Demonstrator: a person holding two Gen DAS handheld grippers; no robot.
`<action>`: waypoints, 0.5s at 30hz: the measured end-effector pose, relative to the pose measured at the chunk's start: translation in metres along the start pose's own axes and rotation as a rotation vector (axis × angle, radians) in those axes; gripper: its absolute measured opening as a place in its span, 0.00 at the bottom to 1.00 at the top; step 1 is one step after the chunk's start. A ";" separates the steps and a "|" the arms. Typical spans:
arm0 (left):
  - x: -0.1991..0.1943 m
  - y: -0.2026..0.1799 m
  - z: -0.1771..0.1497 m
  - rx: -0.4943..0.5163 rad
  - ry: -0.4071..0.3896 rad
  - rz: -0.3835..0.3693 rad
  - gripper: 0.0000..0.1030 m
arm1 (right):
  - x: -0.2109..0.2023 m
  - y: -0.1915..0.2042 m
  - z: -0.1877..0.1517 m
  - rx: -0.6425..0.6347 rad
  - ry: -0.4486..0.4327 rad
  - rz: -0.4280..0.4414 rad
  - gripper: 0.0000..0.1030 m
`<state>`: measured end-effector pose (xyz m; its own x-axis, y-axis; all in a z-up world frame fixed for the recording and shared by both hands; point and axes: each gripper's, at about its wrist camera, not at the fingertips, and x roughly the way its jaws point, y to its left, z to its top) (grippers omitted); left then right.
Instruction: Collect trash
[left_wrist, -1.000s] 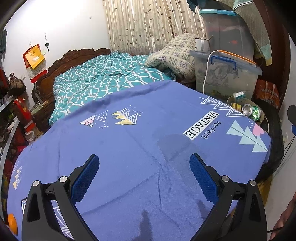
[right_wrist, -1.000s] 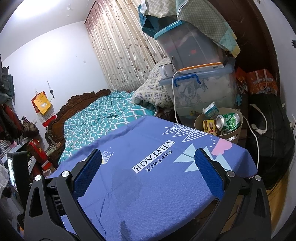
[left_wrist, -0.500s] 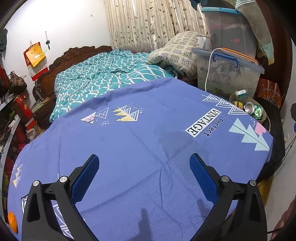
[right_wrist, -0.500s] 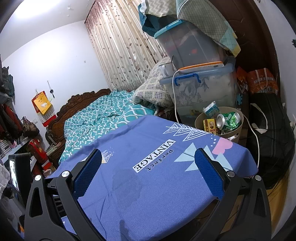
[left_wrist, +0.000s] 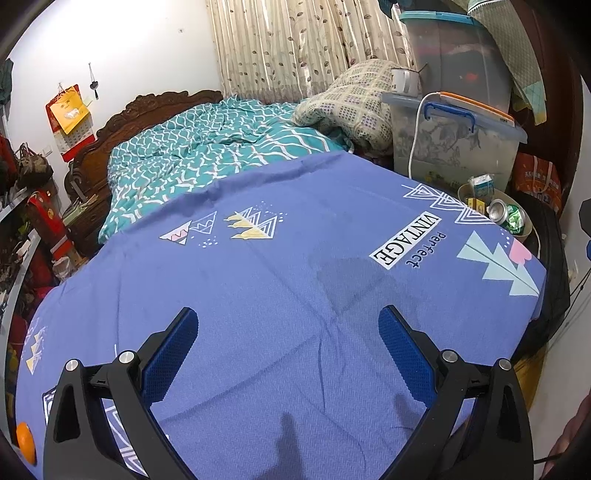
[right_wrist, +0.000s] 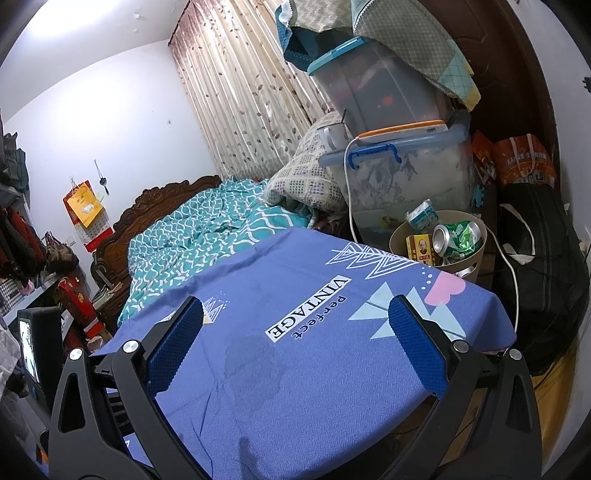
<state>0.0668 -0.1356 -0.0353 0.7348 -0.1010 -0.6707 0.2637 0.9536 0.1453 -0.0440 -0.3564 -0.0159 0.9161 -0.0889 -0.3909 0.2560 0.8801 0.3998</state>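
1. Left wrist view: the left gripper (left_wrist: 288, 347) hangs over the blue printed cloth (left_wrist: 280, 266), its blue-padded jaws spread wide with nothing between them.
2. Right wrist view: the right gripper (right_wrist: 295, 339) hangs over the same cloth (right_wrist: 314, 354), jaws likewise spread and bare.
3. Just past the cloth's far right corner stands a round beige waste bin (right_wrist: 469, 266) holding a crushed green drink can (right_wrist: 456, 238), a small yellow carton (right_wrist: 419, 249) and a crumpled white-and-blue carton (right_wrist: 423, 216).

A home bedroom: carved wooden bed (left_wrist: 155, 110) (teal quilt (left_wrist: 207, 155)), leaf-print curtains (left_wrist: 288, 48), stacked storage bins (right_wrist: 406, 170).
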 end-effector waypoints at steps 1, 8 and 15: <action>0.000 0.000 -0.001 0.000 0.000 0.001 0.92 | 0.000 0.000 0.000 0.000 -0.001 -0.001 0.97; 0.001 0.000 -0.001 0.001 0.001 0.001 0.92 | 0.000 0.000 0.000 0.000 -0.001 0.000 0.97; 0.002 0.002 -0.002 -0.002 0.003 0.002 0.92 | 0.000 0.000 0.000 0.000 -0.001 0.000 0.97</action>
<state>0.0672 -0.1330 -0.0380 0.7335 -0.0981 -0.6726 0.2612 0.9543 0.1456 -0.0438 -0.3565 -0.0155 0.9164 -0.0899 -0.3899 0.2562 0.8803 0.3993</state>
